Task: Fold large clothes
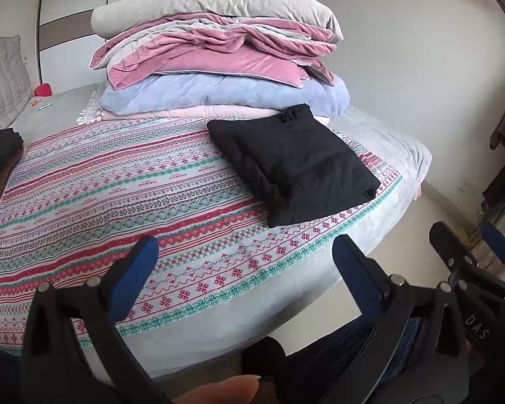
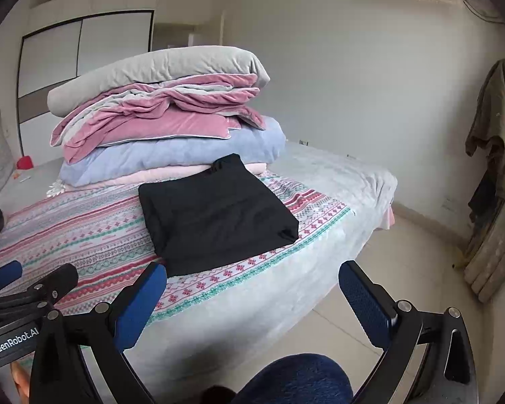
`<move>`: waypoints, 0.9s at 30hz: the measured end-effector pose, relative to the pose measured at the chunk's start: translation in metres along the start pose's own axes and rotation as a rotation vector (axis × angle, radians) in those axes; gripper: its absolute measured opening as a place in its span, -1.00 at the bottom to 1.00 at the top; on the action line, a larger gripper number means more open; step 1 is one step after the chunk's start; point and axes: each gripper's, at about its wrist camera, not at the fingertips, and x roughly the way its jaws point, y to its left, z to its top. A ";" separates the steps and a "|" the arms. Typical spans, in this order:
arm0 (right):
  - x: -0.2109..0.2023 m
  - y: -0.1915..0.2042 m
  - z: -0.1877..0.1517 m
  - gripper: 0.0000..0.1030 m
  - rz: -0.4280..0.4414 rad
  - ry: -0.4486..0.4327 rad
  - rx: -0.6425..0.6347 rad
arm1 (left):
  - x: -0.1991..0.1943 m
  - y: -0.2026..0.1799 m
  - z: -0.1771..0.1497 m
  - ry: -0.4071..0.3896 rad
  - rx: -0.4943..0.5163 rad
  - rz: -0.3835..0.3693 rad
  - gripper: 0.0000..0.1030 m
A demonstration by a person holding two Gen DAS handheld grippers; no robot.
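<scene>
A black garment (image 1: pixel 296 165) lies folded into a flat rectangle on the patterned sheet (image 1: pixel 118 195) near the bed's right edge; it also shows in the right wrist view (image 2: pixel 215 215). My left gripper (image 1: pixel 244 262) is open and empty, held above the near edge of the bed, apart from the garment. My right gripper (image 2: pixel 252 289) is open and empty, also near the bed's front edge. The right gripper also shows at the right edge of the left wrist view (image 1: pixel 471 245), and the left gripper at the left edge of the right wrist view (image 2: pixel 33 276).
A tall stack of folded quilts (image 1: pixel 219 60) in grey, pink and blue stands behind the garment. More dark clothing (image 1: pixel 0 151) lies at the bed's left edge. Clothes hang on the right wall (image 2: pixel 491 134). Tiled floor (image 2: pixel 404 269) lies right of the bed.
</scene>
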 end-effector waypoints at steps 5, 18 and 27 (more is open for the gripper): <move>0.002 0.000 -0.001 1.00 -0.006 0.002 -0.008 | 0.001 0.000 0.000 0.009 0.001 -0.009 0.99; 0.005 -0.001 -0.002 1.00 -0.025 0.001 -0.018 | 0.004 -0.002 -0.001 0.027 -0.004 -0.011 0.99; 0.006 -0.004 -0.002 1.00 -0.032 -0.001 -0.006 | 0.005 -0.006 -0.001 0.027 -0.004 -0.016 0.99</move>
